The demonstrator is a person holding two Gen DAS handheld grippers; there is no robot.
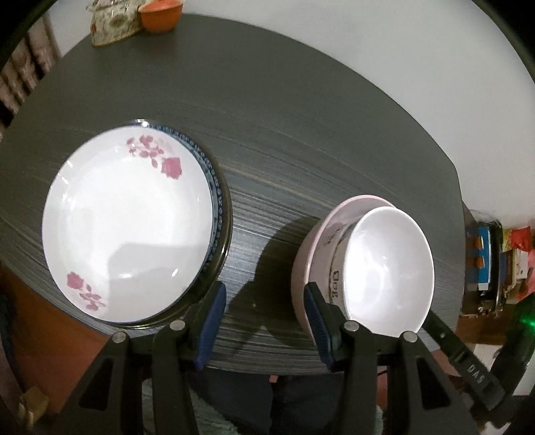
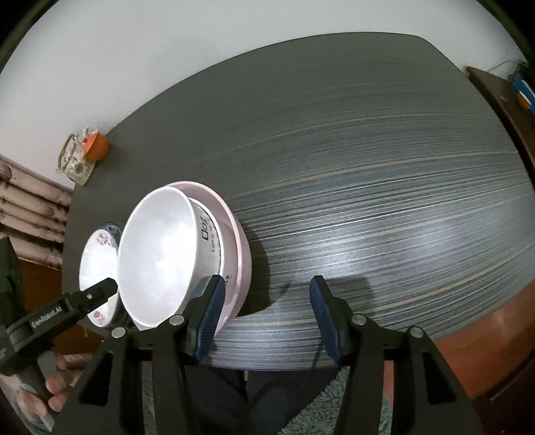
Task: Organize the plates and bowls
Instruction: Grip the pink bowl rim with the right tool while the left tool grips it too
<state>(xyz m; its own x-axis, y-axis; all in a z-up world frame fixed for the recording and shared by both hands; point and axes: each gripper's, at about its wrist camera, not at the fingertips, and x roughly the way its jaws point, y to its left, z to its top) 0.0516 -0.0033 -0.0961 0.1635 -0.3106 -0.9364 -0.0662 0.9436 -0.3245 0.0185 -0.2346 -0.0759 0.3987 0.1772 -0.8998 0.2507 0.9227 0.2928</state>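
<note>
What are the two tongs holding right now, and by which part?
Nothing. The left tongs and right tongs both stand open over the dark streaked table, beside the stacked white bowl.

On a dark streaked bench [image 2: 367, 167], a white bowl [image 2: 153, 257] sits nested in a pink bowl [image 2: 242, 254], just left of the open, empty right claw [image 2: 264, 311], with a rose-patterned plate [image 2: 97, 264] further left.

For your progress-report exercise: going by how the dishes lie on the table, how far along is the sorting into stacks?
Done: the rose plate lies on a blue-rimmed plate, and the white bowl sits nested in the pink bowl, tilted. In hand: nothing; the left claw and right claw both stand open and empty over the table. Left: perhaps the orange bowl at the far corner.
</note>
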